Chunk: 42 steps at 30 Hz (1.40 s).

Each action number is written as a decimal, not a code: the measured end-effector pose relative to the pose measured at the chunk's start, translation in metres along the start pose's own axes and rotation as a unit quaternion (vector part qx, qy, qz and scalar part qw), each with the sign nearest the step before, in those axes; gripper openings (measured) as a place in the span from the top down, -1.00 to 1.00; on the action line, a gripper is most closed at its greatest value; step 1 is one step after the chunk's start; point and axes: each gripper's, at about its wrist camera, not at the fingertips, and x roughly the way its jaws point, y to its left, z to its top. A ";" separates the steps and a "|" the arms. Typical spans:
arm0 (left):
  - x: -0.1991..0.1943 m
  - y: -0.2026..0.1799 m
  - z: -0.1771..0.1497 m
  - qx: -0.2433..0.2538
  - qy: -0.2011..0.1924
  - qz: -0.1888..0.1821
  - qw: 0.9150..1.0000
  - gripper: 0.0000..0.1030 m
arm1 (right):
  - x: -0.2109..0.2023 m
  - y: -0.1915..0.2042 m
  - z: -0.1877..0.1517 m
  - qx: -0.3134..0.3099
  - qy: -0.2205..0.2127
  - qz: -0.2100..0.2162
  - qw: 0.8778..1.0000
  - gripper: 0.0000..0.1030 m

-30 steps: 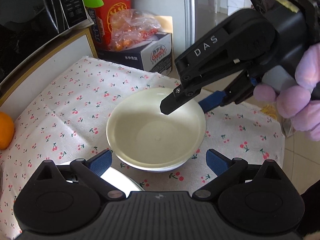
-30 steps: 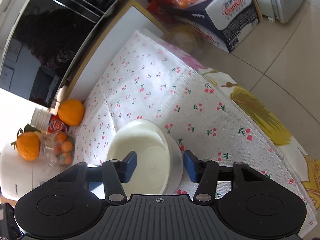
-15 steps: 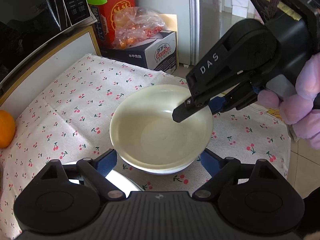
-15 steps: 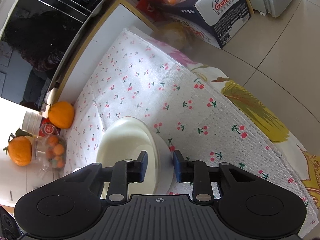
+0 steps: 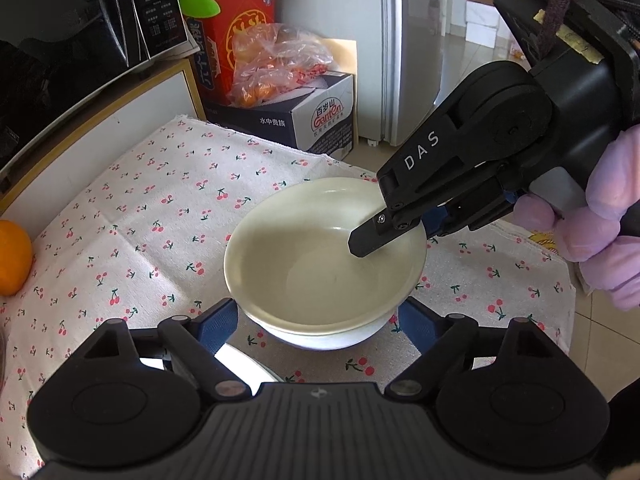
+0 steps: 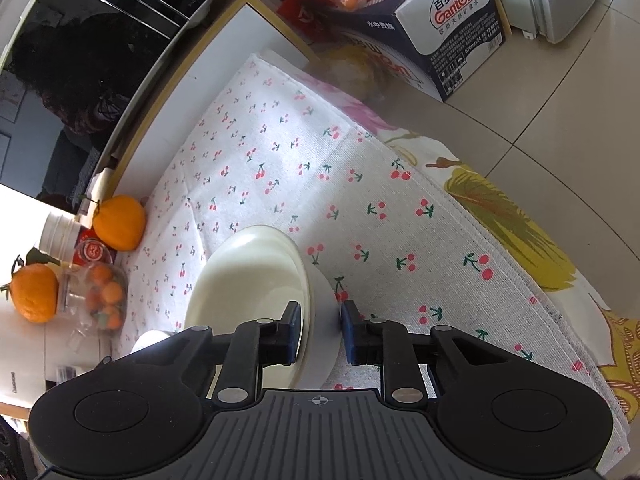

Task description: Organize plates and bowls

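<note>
Left wrist view: the left gripper (image 5: pixel 316 314), jaws spread wide, brackets the near side of a cream bowl (image 5: pixel 320 264) resting on the cherry-print cloth (image 5: pixel 160 208). Across the bowl, the right gripper (image 5: pixel 394 230) straddles the far rim, one finger inside. A white plate (image 5: pixel 240 364) edge shows just below the left finger.

Right wrist view: the right gripper (image 6: pixel 320 320), jaws narrowed, has the bowl (image 6: pixel 248 280) wall between its pads; firm contact cannot be confirmed. Step in hand: grasping the bowl. The next move probably calls for a secure pinch, then a level lift.
</note>
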 end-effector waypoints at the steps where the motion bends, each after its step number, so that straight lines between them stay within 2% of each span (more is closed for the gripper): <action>1: -0.001 0.000 0.000 0.000 -0.001 0.001 1.000 -0.67 | -0.001 0.000 0.000 -0.001 -0.001 0.001 1.000 0.58; 15: -0.028 0.003 0.003 -0.002 -0.036 0.014 0.999 -0.64 | -0.023 0.017 0.003 -0.012 -0.018 0.031 0.999 0.58; 22: -0.050 0.004 -0.005 -0.004 -0.046 0.025 0.999 -0.59 | -0.030 0.033 0.000 -0.024 -0.020 0.053 0.998 0.58; 35: -0.082 0.026 -0.032 -0.026 -0.050 0.055 0.997 -0.60 | -0.019 0.082 -0.029 -0.063 0.002 0.068 0.996 0.58; 42: -0.095 0.043 -0.050 -0.050 -0.045 0.053 0.996 -0.59 | -0.005 0.108 -0.048 -0.087 0.024 0.066 0.994 0.58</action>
